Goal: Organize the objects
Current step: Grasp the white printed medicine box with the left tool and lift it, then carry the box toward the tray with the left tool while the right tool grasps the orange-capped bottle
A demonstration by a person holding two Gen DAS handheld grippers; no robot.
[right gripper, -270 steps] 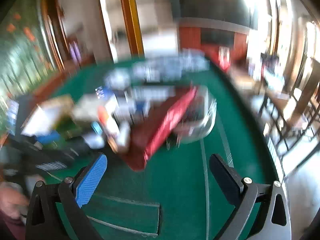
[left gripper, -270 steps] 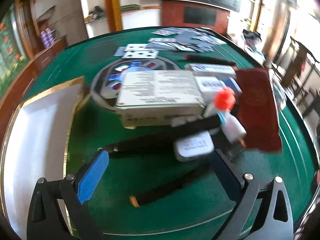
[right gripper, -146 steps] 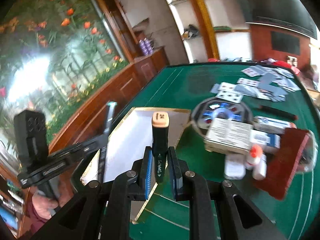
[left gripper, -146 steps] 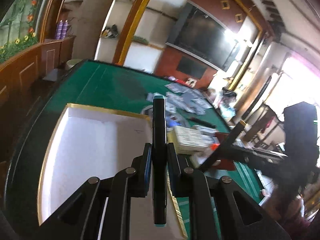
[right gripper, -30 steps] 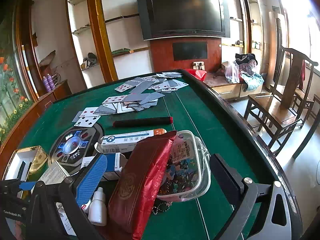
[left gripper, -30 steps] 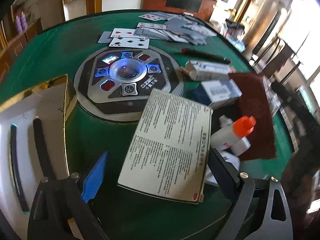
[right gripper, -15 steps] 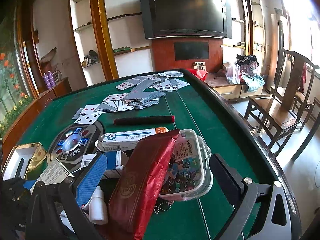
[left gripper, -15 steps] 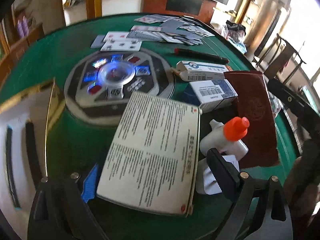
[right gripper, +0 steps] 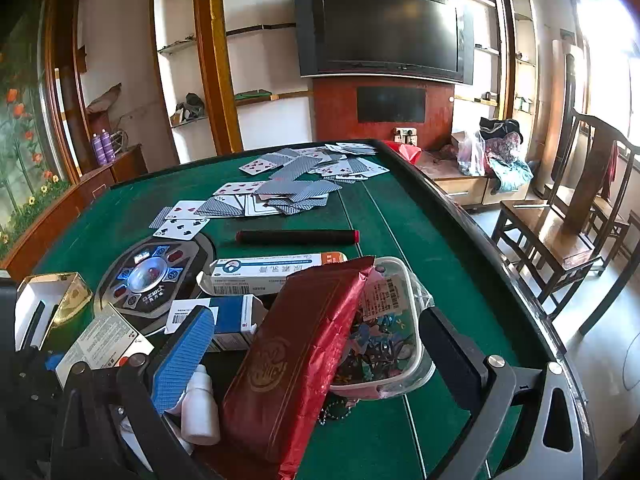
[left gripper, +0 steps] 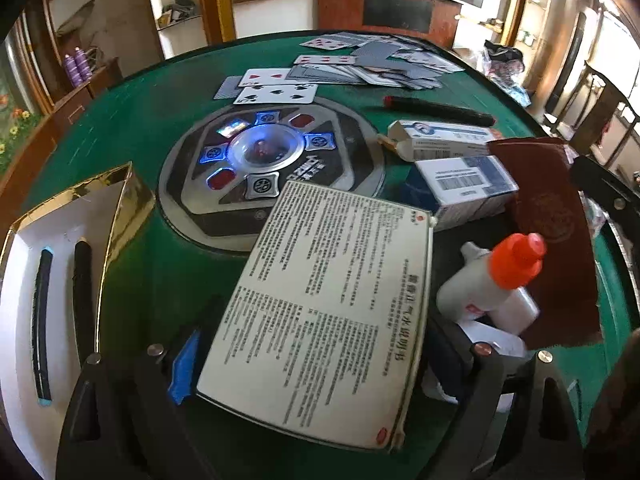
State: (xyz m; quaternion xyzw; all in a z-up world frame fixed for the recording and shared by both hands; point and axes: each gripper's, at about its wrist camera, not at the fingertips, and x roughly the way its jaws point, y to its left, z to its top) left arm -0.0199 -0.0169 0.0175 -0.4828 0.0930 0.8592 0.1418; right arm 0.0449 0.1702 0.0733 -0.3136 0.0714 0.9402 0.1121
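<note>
A flat white box printed with text [left gripper: 332, 292] lies on the green table, between the fingers of my left gripper [left gripper: 316, 344]. Its jaws are closing; the blue pad [left gripper: 184, 364] sits close to the box's left edge and I see no firm press. To the left stands a white box with gold rim [left gripper: 120, 200] holding two black pens [left gripper: 82, 292]. My right gripper [right gripper: 316, 320] hangs open above a red foil packet [right gripper: 300, 360] that leans on a clear plastic container [right gripper: 404, 376].
A white dropper bottle with an orange cap [left gripper: 496, 288] lies right of the printed box. Behind it are two blue-and-white cartons [left gripper: 464, 184], a round dice console [left gripper: 264, 160], a black tube [left gripper: 436, 108] and scattered playing cards [left gripper: 360, 68]. Chairs [right gripper: 560, 232] stand beyond the table's right edge.
My left gripper has tipped down and come closer over the printed box, which now fills the gap between its fingers. The right gripper's view has hardly shifted.
</note>
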